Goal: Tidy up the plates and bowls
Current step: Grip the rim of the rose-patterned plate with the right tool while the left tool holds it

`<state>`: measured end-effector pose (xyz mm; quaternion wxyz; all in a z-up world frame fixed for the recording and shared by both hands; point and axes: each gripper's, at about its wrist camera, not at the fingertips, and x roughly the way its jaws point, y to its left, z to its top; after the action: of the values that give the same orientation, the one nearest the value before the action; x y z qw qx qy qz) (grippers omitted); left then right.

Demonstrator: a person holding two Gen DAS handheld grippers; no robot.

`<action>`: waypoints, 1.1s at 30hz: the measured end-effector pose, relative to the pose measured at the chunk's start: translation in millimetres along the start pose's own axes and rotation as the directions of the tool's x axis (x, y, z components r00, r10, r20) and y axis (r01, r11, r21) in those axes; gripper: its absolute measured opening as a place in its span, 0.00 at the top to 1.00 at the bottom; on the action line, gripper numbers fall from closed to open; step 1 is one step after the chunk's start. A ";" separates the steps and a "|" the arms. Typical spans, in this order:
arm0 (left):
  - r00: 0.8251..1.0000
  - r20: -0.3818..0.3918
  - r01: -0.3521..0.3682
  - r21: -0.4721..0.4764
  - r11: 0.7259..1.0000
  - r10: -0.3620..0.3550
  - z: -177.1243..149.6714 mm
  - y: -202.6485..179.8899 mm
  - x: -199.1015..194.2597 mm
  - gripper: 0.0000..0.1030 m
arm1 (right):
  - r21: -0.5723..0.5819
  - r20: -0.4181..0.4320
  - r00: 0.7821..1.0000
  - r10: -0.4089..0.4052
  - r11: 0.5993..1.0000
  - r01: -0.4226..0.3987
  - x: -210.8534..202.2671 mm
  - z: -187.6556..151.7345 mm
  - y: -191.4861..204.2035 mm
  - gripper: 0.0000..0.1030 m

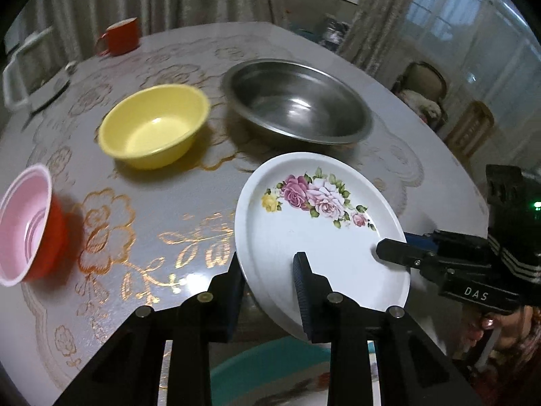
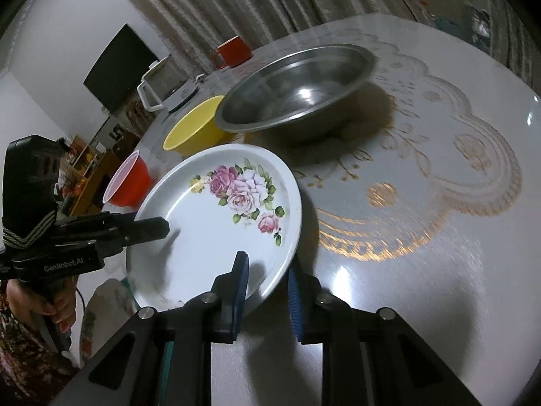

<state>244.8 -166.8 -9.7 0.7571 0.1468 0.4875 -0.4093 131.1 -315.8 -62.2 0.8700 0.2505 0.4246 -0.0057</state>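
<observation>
A white plate (image 1: 321, 237) (image 2: 209, 237) with pink roses is held tilted at the near edge of the table, above its top. My left gripper (image 1: 270, 287) is shut on the plate's near rim, one finger above and one beneath. My right gripper (image 2: 267, 284) is shut on the rim from the other side, and it shows in the left wrist view as the right gripper (image 1: 389, 253). The left gripper (image 2: 159, 228) reaches in from the left in the right wrist view. Beyond the plate stand a yellow bowl (image 1: 155, 125) (image 2: 194, 132), a wide steel bowl (image 1: 297, 101) (image 2: 294, 88) and a red bowl (image 1: 23, 223) (image 2: 130, 182) with a pink inside.
The round table (image 1: 169, 220) (image 2: 439, 270) has a glossy cloth with gold flowers. A red mug (image 1: 121, 37) (image 2: 233, 50) stands at the far side, near a white-handled appliance (image 1: 20, 77). A teal object (image 1: 270, 365) lies below the table edge. A person's hand (image 2: 40, 301) grips the left handle.
</observation>
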 end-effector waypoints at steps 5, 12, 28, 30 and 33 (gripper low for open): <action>1.000 -0.023 0.012 0.051 0.999 -0.011 1.3 -20.5 6.6 0.72 | 0.029 0.011 1.000 -0.019 0.999 0.018 -18.0 -11.5 -11.4 0.79; 0.996 -0.085 0.029 0.065 0.997 -0.024 -2.0 -31.4 17.8 0.72 | 0.057 0.012 1.000 -0.021 0.998 0.020 -26.8 -16.5 -23.4 0.80; 0.990 -0.128 0.062 0.012 0.998 -0.060 -4.1 -19.3 28.5 0.72 | 0.072 0.022 1.000 -0.010 0.997 0.008 -28.5 -17.5 -29.8 0.82; 0.993 -0.114 0.039 0.036 0.999 -0.035 -4.5 -21.7 27.1 0.72 | 0.070 0.020 1.000 -0.012 0.997 0.011 -28.3 -17.2 -29.3 0.82; 0.996 -0.080 0.039 0.080 0.996 -0.032 -7.6 -27.4 20.1 0.77 | 0.042 0.029 0.999 -0.045 0.998 0.043 -30.7 -19.2 -25.9 0.83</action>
<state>223.0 -188.7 -25.7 0.7232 0.1850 0.5025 -0.4362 91.6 -336.2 -60.4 0.8707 0.2587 0.4165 -0.0374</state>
